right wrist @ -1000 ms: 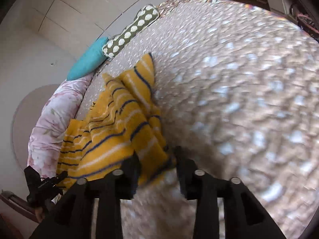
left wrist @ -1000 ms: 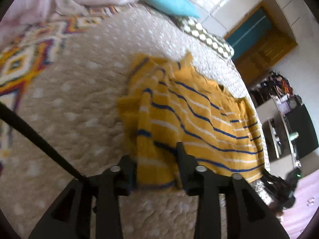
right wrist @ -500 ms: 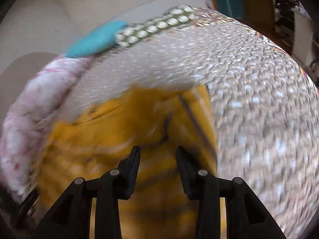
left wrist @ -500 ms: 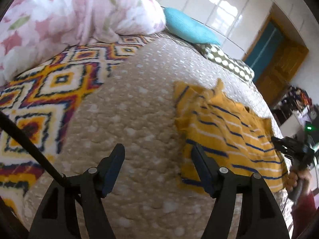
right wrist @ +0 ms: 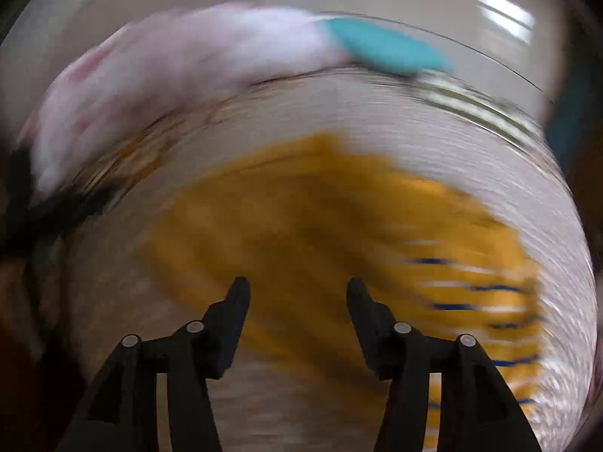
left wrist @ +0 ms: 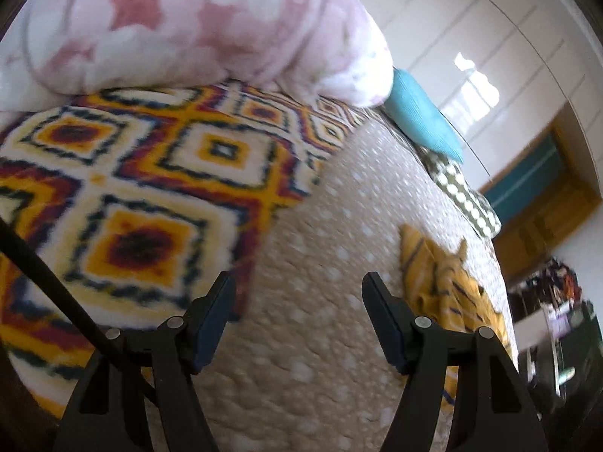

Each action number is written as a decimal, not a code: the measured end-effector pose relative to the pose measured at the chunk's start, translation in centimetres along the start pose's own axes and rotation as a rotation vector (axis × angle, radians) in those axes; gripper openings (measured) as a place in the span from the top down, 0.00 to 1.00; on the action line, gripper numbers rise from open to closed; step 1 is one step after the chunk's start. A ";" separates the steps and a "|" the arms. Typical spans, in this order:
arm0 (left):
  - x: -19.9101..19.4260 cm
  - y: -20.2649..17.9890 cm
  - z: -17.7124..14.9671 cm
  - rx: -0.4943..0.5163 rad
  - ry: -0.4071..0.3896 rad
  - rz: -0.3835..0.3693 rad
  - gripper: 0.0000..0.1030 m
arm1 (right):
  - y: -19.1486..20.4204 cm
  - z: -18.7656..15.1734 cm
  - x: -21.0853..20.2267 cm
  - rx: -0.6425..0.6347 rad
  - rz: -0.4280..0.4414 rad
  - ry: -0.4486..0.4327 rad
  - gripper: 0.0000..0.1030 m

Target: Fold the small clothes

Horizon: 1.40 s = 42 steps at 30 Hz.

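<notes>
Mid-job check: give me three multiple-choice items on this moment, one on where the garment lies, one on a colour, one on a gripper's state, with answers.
1. Where does the striped garment lie?
A. on the beige bedspread
B. on the floral duvet
C. on the floor

2. What colour is the cushion beyond the duvet?
A. red
B. teal
C. black

3. How is the left gripper?
A. shut on the garment
B. shut on nothing
C. open, holding nothing

Answers: 1 A, the garment rests on the dotted beige cover. 2 B, it shows teal in both views. 3 C, its fingers stand apart with only bedspread between them.
</notes>
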State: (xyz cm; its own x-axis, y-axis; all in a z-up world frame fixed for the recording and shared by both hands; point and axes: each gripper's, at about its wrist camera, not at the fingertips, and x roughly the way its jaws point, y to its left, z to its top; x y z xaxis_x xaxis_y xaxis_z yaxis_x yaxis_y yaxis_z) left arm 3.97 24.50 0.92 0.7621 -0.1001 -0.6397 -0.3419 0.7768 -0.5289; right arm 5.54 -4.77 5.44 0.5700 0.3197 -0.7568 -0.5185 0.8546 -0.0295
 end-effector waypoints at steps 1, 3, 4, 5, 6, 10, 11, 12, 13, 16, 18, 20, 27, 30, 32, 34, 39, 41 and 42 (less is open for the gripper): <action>-0.2 0.5 0.2 -0.011 -0.013 0.008 0.34 | 2.4 0.0 0.8 -0.063 -0.003 0.011 0.43; -0.5 1.2 0.6 -0.035 -0.025 0.011 0.34 | 5.6 -0.3 2.5 -0.160 -0.029 0.028 0.42; -0.6 1.7 0.8 -0.051 -0.029 0.009 0.34 | 7.5 -0.3 3.7 -0.224 -0.061 0.039 0.42; -0.7 2.2 1.0 -0.065 -0.032 0.011 0.34 | 8.8 -0.2 4.6 -0.271 -0.108 0.040 0.42; -0.8 2.6 1.1 -0.073 -0.034 0.012 0.34 | 9.6 -0.1 5.1 -0.303 -0.154 0.035 0.42; -0.9 3.9 1.4 -0.110 -0.038 0.009 0.34 | 11.8 1.2 8.7 -0.407 -0.373 0.005 0.42; -0.9 4.1 1.4 -0.118 -0.039 0.011 0.34 | 11.6 1.7 9.6 -0.386 -0.382 0.009 0.42; -1.0 4.2 1.4 -0.123 -0.042 0.011 0.34 | 11.3 2.1 10.0 -0.370 -0.377 0.014 0.45; -1.0 4.2 1.4 -0.124 -0.046 0.013 0.34 | 11.1 2.7 10.7 -0.330 -0.359 0.018 0.54; -0.9 3.3 1.2 -0.091 -0.056 0.025 0.34 | 9.9 3.6 10.3 -0.243 -0.326 0.008 0.71; -0.7 2.1 0.8 -0.051 -0.062 0.029 0.34 | 8.4 4.1 8.5 -0.168 -0.279 -0.020 0.84; -0.7 0.7 0.3 0.001 -0.075 0.030 0.34 | 5.5 5.1 5.4 -0.046 -0.243 -0.085 0.85; -1.0 -3.9 -2.0 0.152 -0.063 0.004 0.34 | -10.4 -0.1 -6.4 0.436 -0.277 -0.258 0.86; -0.6 -7.1 -3.1 0.218 -0.017 -0.043 0.33 | -17.3 -7.4 -9.4 0.652 -0.323 -0.243 0.86; 0.0 -9.8 -4.0 0.282 0.023 -0.076 0.33 | -19.8 -11.5 -9.1 0.738 -0.329 -0.188 0.86; 0.6 -12.9 -5.3 0.359 0.063 -0.096 0.33 | -21.5 -14.8 -7.6 0.807 -0.277 -0.134 0.86; 1.9 -20.5 -8.5 0.472 0.180 -0.196 0.30 | -21.7 -17.2 -6.8 0.847 -0.171 -0.184 0.85; 2.4 -23.3 -9.8 0.506 0.211 -0.230 0.28 | -21.8 -17.7 -6.8 0.854 -0.144 -0.199 0.86; 2.7 -24.9 -10.5 0.532 0.223 -0.242 0.28 | -22.0 -18.3 -6.9 0.863 -0.122 -0.209 0.85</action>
State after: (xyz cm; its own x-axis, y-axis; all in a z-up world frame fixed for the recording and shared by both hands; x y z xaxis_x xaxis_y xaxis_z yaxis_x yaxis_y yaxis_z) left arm 8.81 -1.65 6.50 0.6309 -0.3951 -0.6677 0.1908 0.9132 -0.3601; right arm 1.33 -33.26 -0.67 0.7382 0.2027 -0.6434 0.1649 0.8706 0.4634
